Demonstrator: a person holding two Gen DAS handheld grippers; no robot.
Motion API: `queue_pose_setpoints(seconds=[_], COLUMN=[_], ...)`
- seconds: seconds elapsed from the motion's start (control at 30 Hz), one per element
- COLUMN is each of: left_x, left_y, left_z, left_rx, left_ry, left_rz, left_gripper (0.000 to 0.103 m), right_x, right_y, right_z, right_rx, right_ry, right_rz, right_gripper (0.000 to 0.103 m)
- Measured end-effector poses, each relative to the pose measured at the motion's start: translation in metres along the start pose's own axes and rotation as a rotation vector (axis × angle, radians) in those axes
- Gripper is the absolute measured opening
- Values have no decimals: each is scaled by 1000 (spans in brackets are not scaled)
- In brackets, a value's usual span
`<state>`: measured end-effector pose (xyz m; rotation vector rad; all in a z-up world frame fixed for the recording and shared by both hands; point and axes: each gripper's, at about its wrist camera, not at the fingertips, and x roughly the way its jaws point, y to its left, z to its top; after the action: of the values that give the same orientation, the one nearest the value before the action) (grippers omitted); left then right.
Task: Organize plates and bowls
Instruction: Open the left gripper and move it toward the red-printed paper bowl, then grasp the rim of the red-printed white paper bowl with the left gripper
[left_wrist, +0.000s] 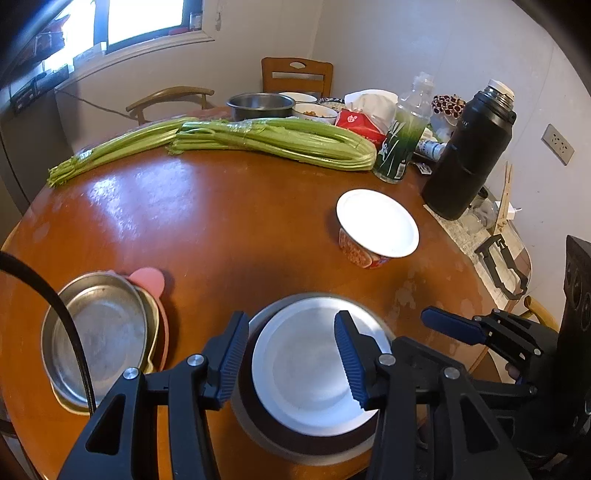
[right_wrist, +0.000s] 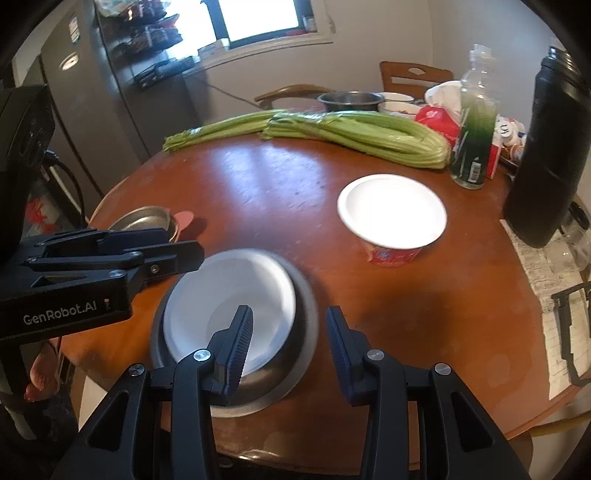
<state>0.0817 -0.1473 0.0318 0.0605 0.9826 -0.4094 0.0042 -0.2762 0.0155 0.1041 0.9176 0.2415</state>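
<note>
A white bowl (left_wrist: 314, 373) sits nested, mouth up, inside a larger steel bowl (left_wrist: 258, 439) at the near edge of the round wooden table (left_wrist: 221, 229); both are round, so no long axis shows. In the left wrist view a second white bowl (left_wrist: 378, 221) with a red printed wall stands upright at 2 o'clock from the nested pair, well apart. At 9 o'clock lies a stack: a steel plate (left_wrist: 98, 332) on top of a pink plate (left_wrist: 147, 278).

Celery (left_wrist: 258, 142) stretches across the far side, with a green bottle (left_wrist: 404, 136) and a black flask (left_wrist: 469, 155) at its right end. Chairs, a white wall and a bright window stand behind.

The left gripper (left_wrist: 291, 358) hangs over the nested bowls, its jaws spread, one finger on each side of the white bowl's left rim. The right gripper (right_wrist: 290, 350) is also spread, straddling the steel bowl's right rim.
</note>
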Motion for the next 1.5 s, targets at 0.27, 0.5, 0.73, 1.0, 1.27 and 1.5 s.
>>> queue_pose_setpoints(seconds=[0.27, 0.5, 0.73, 1.0, 1.27, 1.5], left_x=[12, 23, 45, 75, 115, 137], left_y=[-11, -20, -28, -38, -42, -49], left_z=[25, 45, 69, 91, 98, 101], left_rx=[15, 36, 34, 29, 9, 3], left_ry=[-2, 4, 39, 76, 150, 202], left_rz=[-18, -23, -81, -104, -128, -158], left_gripper=[48, 48, 48, 48, 48, 48], right_x=[-2, -3, 1, 22, 46, 61], right_y=[-28, -52, -67, -86, -100, -101], right_z=[15, 28, 41, 57, 56, 58], right_rx=[59, 114, 141, 156, 184, 173], right_ry=[-30, -51, -63, -59, -20, -5], right_rz=[-42, -76, -117, -173, -202, -188], right_gripper=[44, 49, 49, 49, 49, 49])
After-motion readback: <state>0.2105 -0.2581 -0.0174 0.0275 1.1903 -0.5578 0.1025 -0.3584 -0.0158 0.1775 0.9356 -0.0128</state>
